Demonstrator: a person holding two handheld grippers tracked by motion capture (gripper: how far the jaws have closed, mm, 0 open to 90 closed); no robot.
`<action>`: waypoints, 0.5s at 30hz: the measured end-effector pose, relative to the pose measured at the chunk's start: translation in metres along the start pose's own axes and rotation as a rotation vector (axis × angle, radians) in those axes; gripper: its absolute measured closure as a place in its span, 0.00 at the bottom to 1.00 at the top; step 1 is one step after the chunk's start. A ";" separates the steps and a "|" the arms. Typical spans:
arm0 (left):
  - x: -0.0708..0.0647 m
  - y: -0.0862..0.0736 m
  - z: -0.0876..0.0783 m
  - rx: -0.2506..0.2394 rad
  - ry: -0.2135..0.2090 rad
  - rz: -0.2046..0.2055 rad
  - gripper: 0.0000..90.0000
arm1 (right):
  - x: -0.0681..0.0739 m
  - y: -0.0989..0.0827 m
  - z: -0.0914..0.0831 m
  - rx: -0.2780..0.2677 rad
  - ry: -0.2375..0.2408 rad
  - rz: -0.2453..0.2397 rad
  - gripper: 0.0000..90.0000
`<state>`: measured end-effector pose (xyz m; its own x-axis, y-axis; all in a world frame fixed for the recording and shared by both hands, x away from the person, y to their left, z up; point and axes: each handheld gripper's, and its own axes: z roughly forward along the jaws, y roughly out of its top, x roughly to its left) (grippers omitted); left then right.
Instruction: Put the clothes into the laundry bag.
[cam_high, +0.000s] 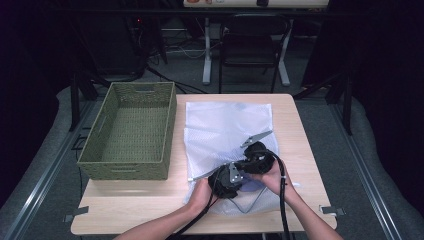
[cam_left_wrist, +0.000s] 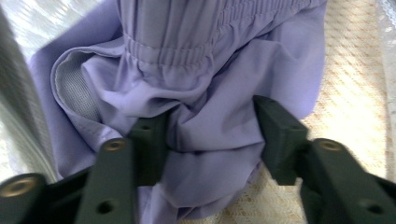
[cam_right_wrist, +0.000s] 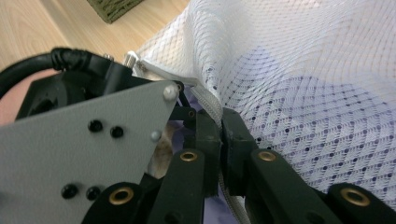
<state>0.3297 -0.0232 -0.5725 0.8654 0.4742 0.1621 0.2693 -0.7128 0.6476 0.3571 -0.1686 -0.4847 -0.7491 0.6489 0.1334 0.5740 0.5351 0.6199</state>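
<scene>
A white mesh laundry bag (cam_high: 225, 125) lies flat in the middle of the wooden table (cam_high: 125, 210), its opening toward the person. A lavender garment (cam_left_wrist: 210, 60) with an elastic waistband lies inside it and shows through the mesh (cam_right_wrist: 327, 121). My left gripper (cam_left_wrist: 212, 126) reaches into the bag's mouth (cam_high: 244, 184), and its pads pinch a bunched fold of the garment. My right gripper (cam_right_wrist: 220, 126) is shut on the bag's zipper edge (cam_right_wrist: 205, 100) and holds it up off the table (cam_high: 252, 160). The left gripper's grey plate (cam_right_wrist: 93, 149) sits close beside it.
A green woven basket (cam_high: 137, 172) stands on the left half of the table, beside the bag. Bare tabletop runs along the near edge and left front. A black chair (cam_high: 250, 40) and table legs stand on the floor beyond the far edge.
</scene>
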 end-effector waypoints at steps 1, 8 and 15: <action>0.002 -0.001 0.000 -0.001 -0.002 0.000 0.62 | -0.001 0.000 0.000 0.002 0.002 -0.001 0.97; 0.011 0.001 -0.002 -0.011 0.012 -0.015 0.92 | -0.003 0.001 -0.005 -0.024 -0.006 0.009 0.97; 0.036 0.013 -0.019 -0.085 0.153 -0.094 0.93 | -0.001 0.008 -0.023 -0.123 0.007 0.028 0.97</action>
<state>0.3562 -0.0062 -0.5441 0.7621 0.6142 0.2048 0.3034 -0.6183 0.7250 0.3551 -0.1771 -0.4619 -0.7361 0.6585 0.1569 0.5500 0.4466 0.7057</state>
